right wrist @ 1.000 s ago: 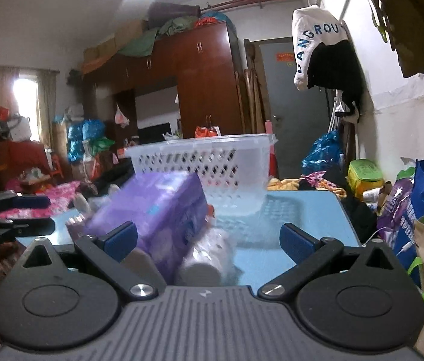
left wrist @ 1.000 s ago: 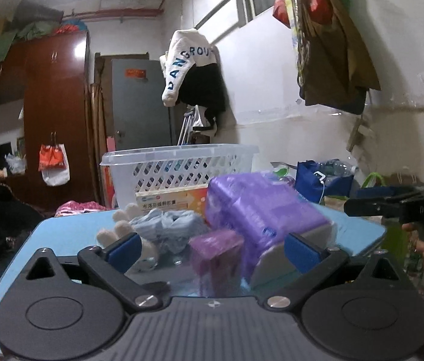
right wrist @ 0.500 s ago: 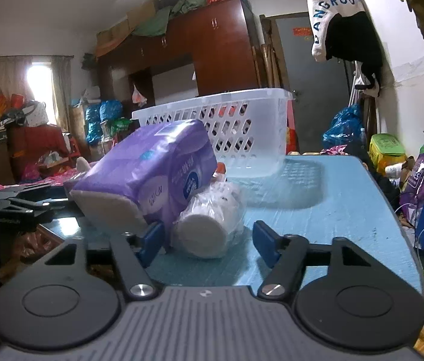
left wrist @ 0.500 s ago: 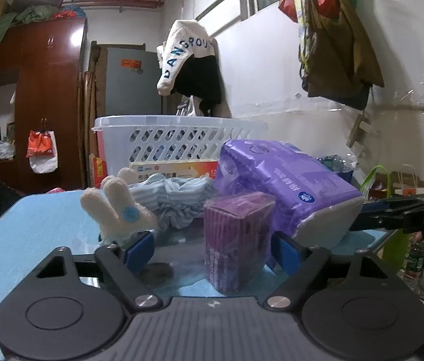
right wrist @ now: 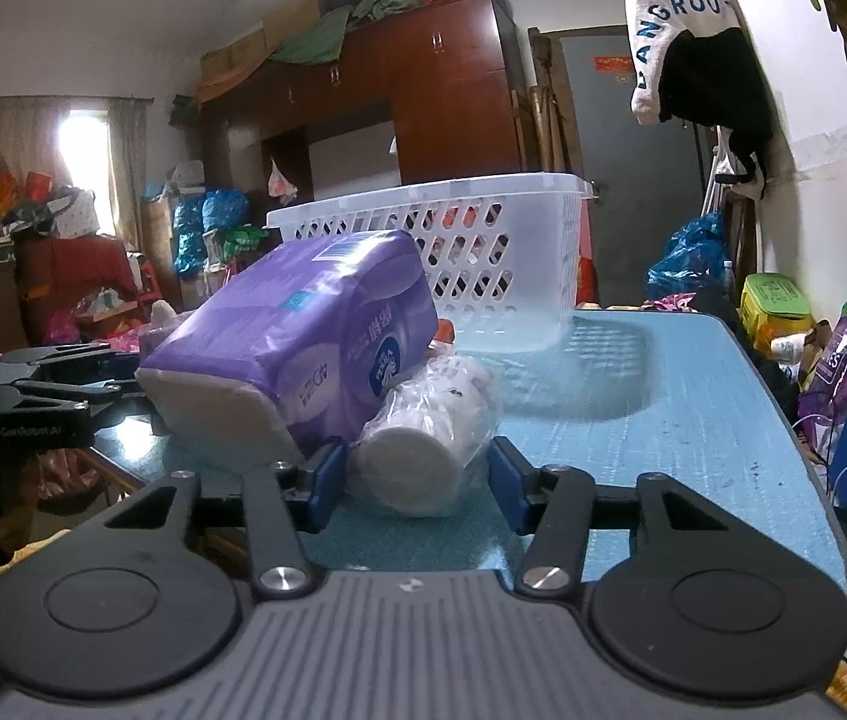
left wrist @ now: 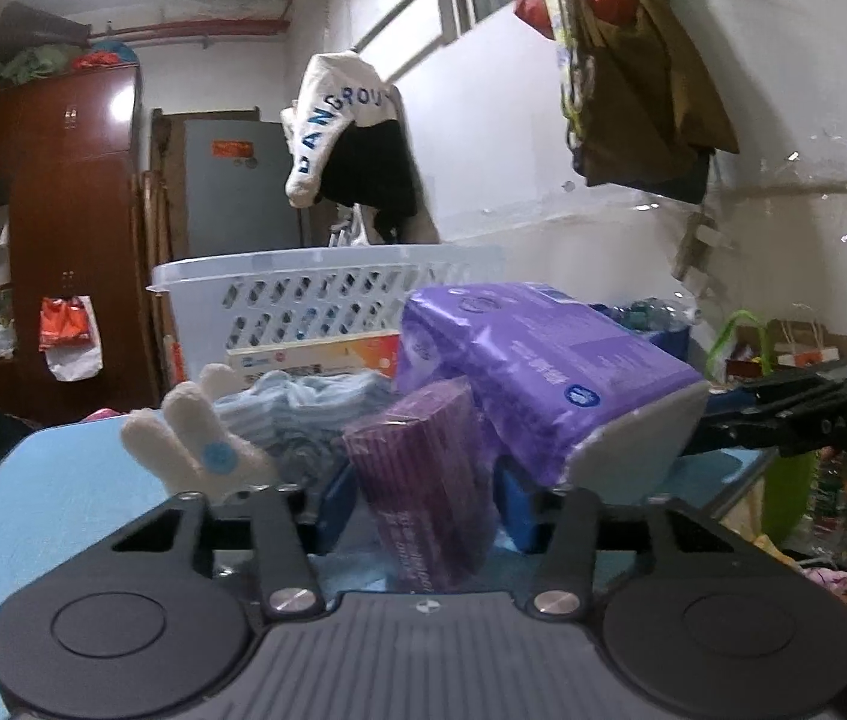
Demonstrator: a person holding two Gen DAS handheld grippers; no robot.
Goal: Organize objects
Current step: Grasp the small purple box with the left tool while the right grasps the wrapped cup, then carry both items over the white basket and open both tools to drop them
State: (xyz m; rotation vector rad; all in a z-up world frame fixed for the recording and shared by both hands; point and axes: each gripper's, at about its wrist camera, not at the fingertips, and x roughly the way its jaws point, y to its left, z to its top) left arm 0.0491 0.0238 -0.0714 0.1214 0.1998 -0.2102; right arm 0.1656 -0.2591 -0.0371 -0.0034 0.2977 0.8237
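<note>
Both grippers have narrowed sharply over the last second, each drawing in around its own item on the blue table.

From the left wrist view, the left gripper has come forward and low, and its blue pads now sit against the two sides of the small purple box, which stands upright between them. The fingers look closed onto the box, though it still seems to rest on the table. Just behind the box leans the big purple tissue pack, and to the left of the box lie a white plush toy and a crumpled striped cloth. Farther back than the box stands the white basket, with a flat orange-and-white carton in front of it.

From the right wrist view, the right gripper has likewise drawn in around the wrapped paper roll, which lies on its side, leaning against the tissue pack. Its pads are right at the roll's flanks; whether they already press it I cannot tell. The basket stands beyond the roll, well apart.

In my judgement both picks are nearly made, and lifting box and roll toward the basket comes next; the tissue pack may slump once the roll leaves.
</note>
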